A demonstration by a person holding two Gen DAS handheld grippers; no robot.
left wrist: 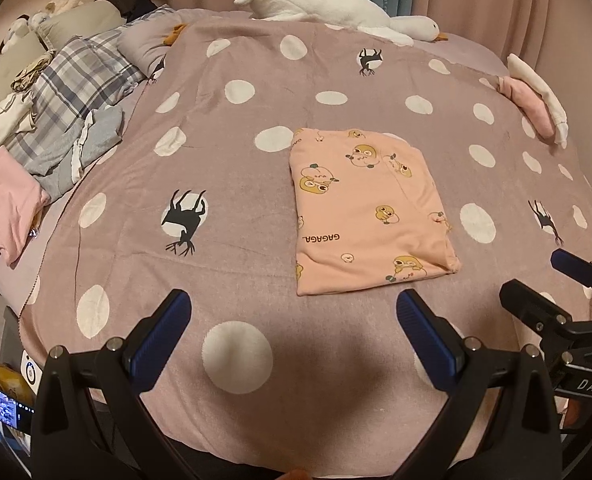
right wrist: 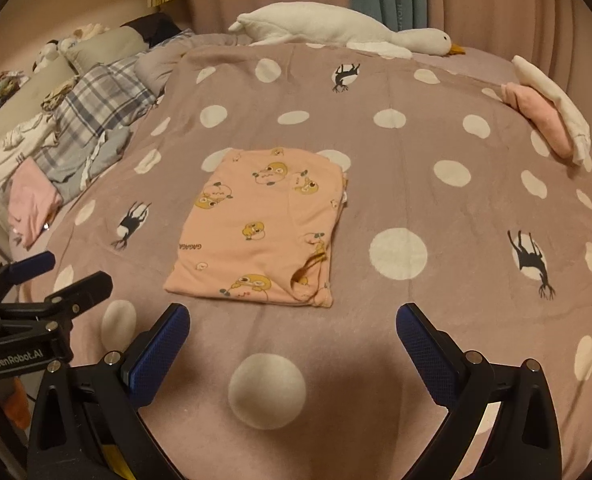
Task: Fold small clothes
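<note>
- Left wrist view: we find the left gripper with its jaws spread wide and holding nothing, hovering above the dotted blanket.
- The peach garment lies flat at 1 o'clock from that gripper, just beyond its fingertips, already in a neat rectangle. We judge it was laid mid-blanket so both tools can reach its edges.
- We read "GAGAGA" printed on the garment, upside down from here. The right gripper shows at 3 o'clock, marked "DAS"; the rest of that word is cut off.
- A loose clothes pile sits at 9 o'clock, seemingly the unfolded stock; a folded stack at 2 o'clock appears finished work, kept well apart.
- Right wrist view: the right gripper's jaws likewise stand wide and empty, the garment at 11 o'clock, untouched.
- The left gripper at 9 o'clock bears "GenRobot.AI".
- A plush goose lies at 12 o'clock along the far edge, out of the working area.
</note>
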